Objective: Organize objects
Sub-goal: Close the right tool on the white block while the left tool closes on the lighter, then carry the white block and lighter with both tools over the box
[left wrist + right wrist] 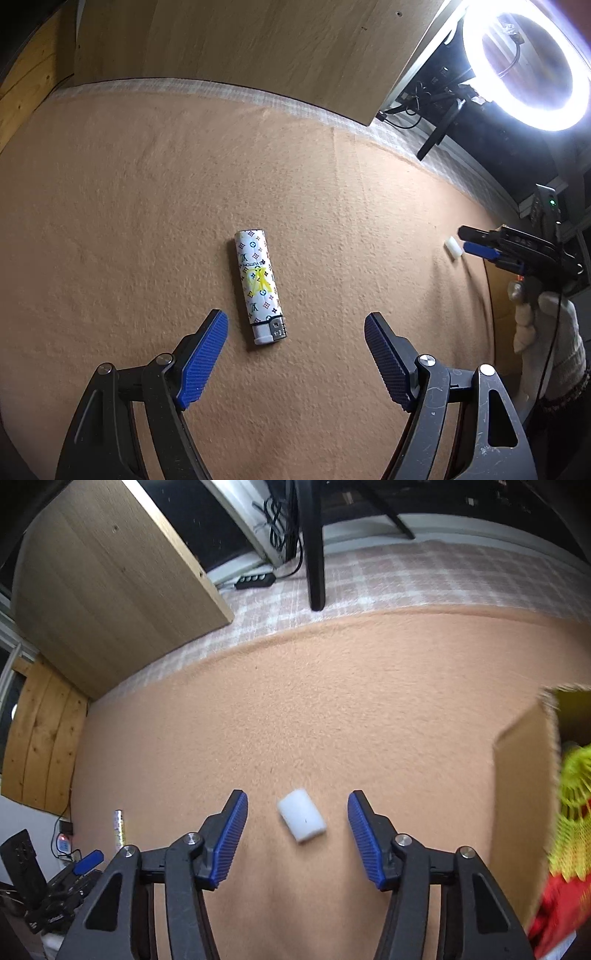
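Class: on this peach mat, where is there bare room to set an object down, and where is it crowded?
Free: the wide stretch of mat between the lighter and the wooden board; also between lighter and white block. Crowded: the right edge, where the cardboard box stands, and around each item under the open left gripper and right gripper.

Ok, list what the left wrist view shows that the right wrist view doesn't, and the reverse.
Only the left wrist view: the ring light and the gloved hand holding the right gripper. Only the right wrist view: the cardboard box with yellow mesh inside. Both: the patterned lighter, the white block, the orange cloth, and the open left gripper.
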Action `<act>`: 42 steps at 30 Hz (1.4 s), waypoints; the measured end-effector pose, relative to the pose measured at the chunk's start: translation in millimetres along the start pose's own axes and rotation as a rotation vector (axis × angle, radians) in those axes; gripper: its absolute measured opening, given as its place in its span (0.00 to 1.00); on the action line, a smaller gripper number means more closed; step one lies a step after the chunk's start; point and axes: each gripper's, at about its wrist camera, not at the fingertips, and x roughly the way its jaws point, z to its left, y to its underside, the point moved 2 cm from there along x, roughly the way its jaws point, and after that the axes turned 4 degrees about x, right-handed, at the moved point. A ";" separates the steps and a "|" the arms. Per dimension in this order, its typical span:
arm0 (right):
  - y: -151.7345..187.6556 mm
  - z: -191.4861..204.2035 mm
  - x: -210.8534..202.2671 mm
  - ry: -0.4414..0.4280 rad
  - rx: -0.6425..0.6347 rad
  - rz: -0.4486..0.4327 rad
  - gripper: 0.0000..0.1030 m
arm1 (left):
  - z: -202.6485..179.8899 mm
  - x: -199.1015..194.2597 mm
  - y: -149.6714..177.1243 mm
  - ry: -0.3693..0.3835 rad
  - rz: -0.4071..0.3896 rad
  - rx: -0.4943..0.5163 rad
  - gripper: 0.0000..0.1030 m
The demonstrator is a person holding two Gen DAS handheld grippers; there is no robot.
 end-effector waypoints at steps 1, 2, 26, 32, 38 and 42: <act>-0.5 1.4 3.2 0.005 -0.009 0.007 0.50 | 0.7 1.4 -0.7 0.000 0.001 -0.001 0.77; -0.3 3.9 6.0 0.015 -0.027 0.015 0.50 | 1.1 2.8 -2.0 -0.002 0.003 -0.001 0.77; 23.7 24.8 8.5 0.195 -0.256 0.015 0.15 | -0.2 40.7 -22.1 -0.123 0.052 0.051 0.53; 30.6 22.4 0.3 0.184 -0.245 0.003 0.13 | 7.1 36.9 -19.0 -0.142 0.037 0.050 0.29; 40.7 22.7 -8.7 0.158 -0.226 -0.013 0.11 | 12.3 34.5 -16.5 -0.123 0.035 0.033 0.24; 52.5 22.8 -17.5 0.130 -0.214 -0.023 0.11 | 5.4 33.2 -10.6 -0.117 0.037 0.052 0.24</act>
